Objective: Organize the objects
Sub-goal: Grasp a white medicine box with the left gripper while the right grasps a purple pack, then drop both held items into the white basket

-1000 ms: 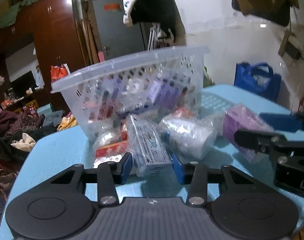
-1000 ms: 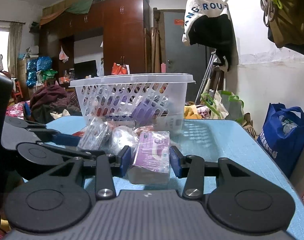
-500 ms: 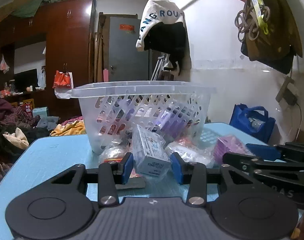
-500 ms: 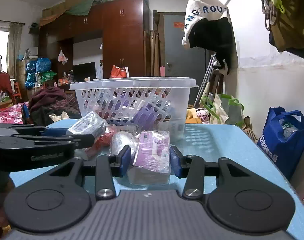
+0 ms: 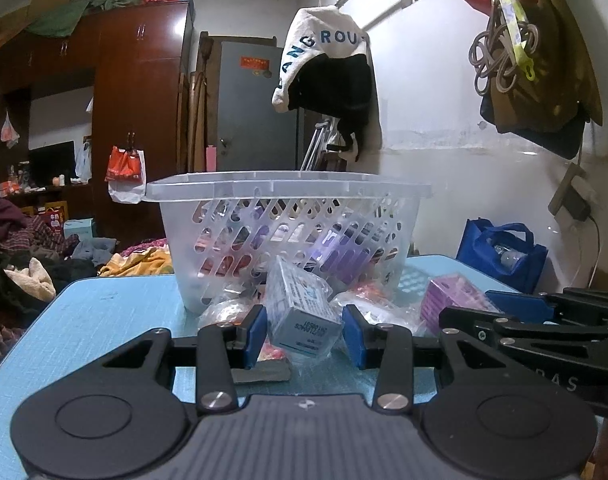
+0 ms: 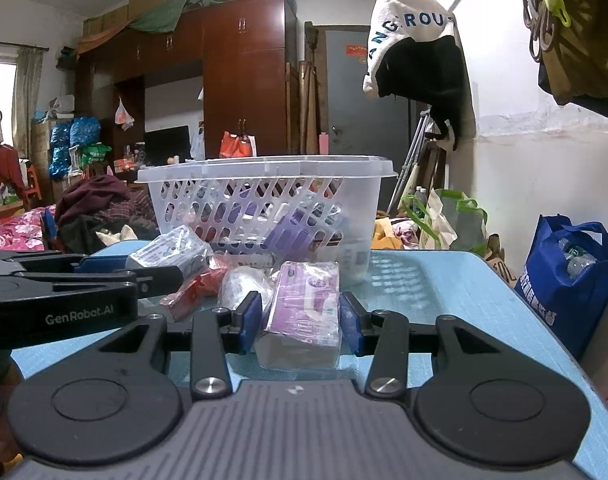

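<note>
Sitting between left tongs (image 5: 304,334): wrapped box (image 5: 301,312)

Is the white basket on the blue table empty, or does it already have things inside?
Not empty. Through the slots of the white basket, purple and red packets show inside. More packets still lie outside on the blue table.

A basket (image 5: 287,216) stands on a table (image 5: 103,320), holding packets, with more packets heaped on the tabletop in front of it. A wrapped box (image 5: 304,312) sits between the left gripper (image 5: 304,332) fingers; to its right a packet (image 6: 304,308) rests on the table between the right gripper (image 6: 299,322) fingers. A bag (image 6: 568,276) stands right of the table.
</note>
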